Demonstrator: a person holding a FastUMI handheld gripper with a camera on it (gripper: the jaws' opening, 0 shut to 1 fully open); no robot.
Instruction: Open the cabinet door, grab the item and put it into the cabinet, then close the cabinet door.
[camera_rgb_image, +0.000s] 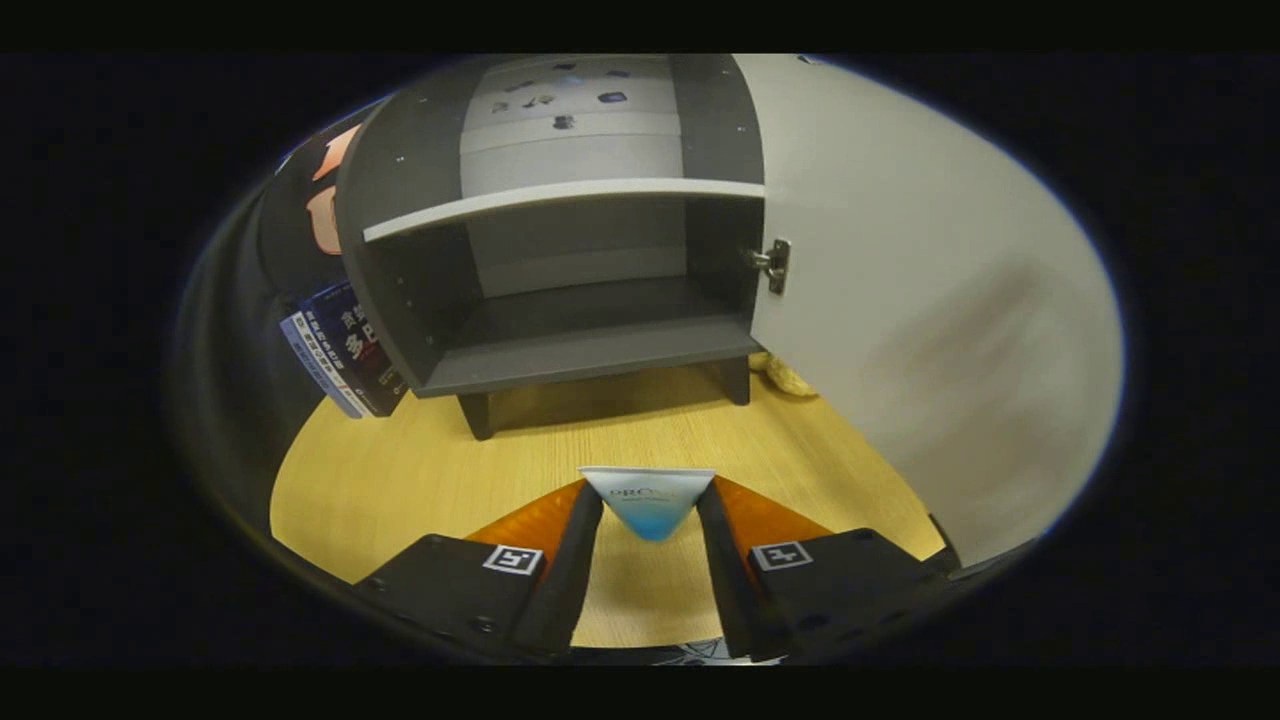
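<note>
While the cabinet door (930, 300) stands swung wide open to the right, the gripper (650, 510) is pinching the item (648, 498), a small white and blue packet, between its two fingertips, and both fingers seem to press on its sides. The packet sits above the wooden table (400, 470), well in front of the cabinet (560, 250), so I judge that opening and grabbing are done and the step in hand is the carrying of the item into the cabinet. The lower compartment (590, 320) is dark and looks free, with a light shelf (560, 200) above it. The next move calls for going forward and a little up, so that the packet passes over the front edge of the bottom board and under the shelf, and for keeping away from the door and its hinge (775, 265) on the right. Some books (345, 350) lean beside the cabinet on the left, and something yellow (785, 375) lies behind the door.
</note>
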